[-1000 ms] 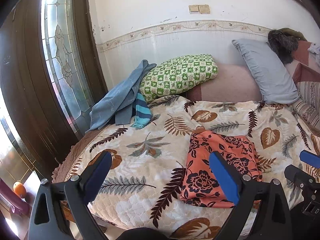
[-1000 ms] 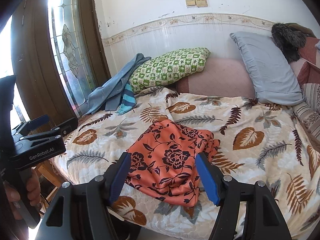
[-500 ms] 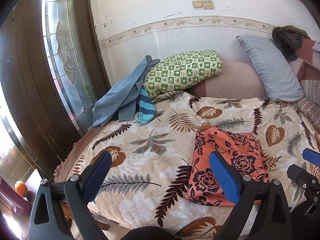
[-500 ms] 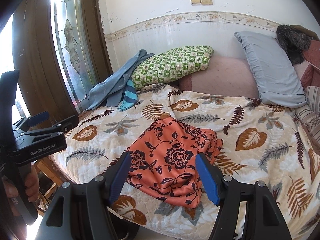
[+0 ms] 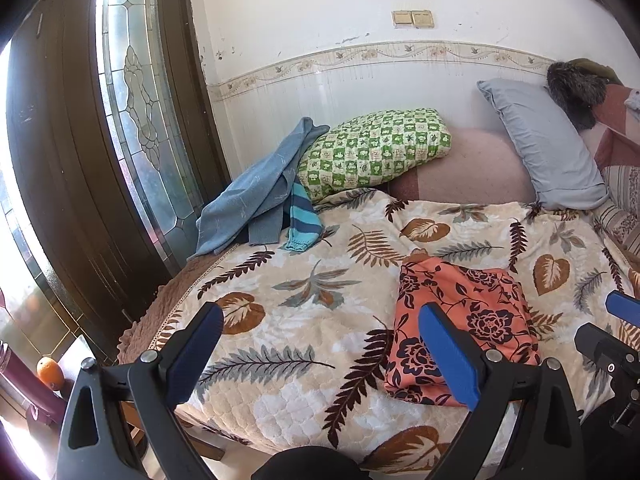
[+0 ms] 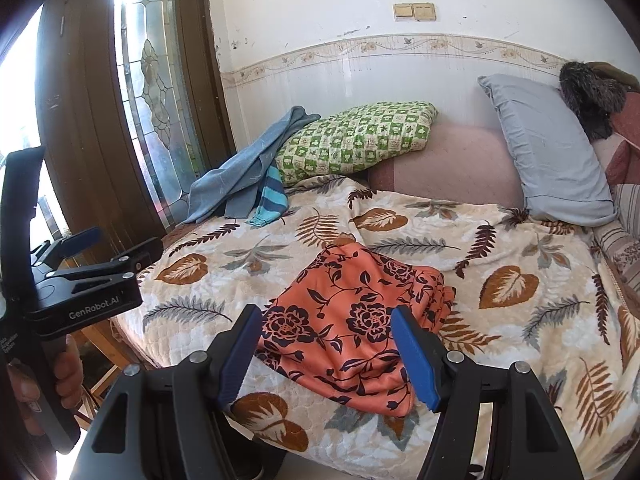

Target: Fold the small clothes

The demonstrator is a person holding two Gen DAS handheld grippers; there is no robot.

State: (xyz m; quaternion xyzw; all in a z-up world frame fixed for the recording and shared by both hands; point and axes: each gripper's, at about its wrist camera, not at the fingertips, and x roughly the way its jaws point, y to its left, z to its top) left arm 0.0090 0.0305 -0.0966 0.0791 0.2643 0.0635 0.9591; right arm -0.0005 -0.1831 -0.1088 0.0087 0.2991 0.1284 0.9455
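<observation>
Now hovering with left gripper and right gripper both spread, holding nothing; orange floral garment lying bunched on leaf-print blanket, probably light, limp, slippery, best pinching corners.

Orange garment with dark floral print, folded into a rumpled, roughly rectangular bundle, lying flat on the leaf-patterned blanket, lower centre of right wrist view, lower right of left wrist view
</observation>
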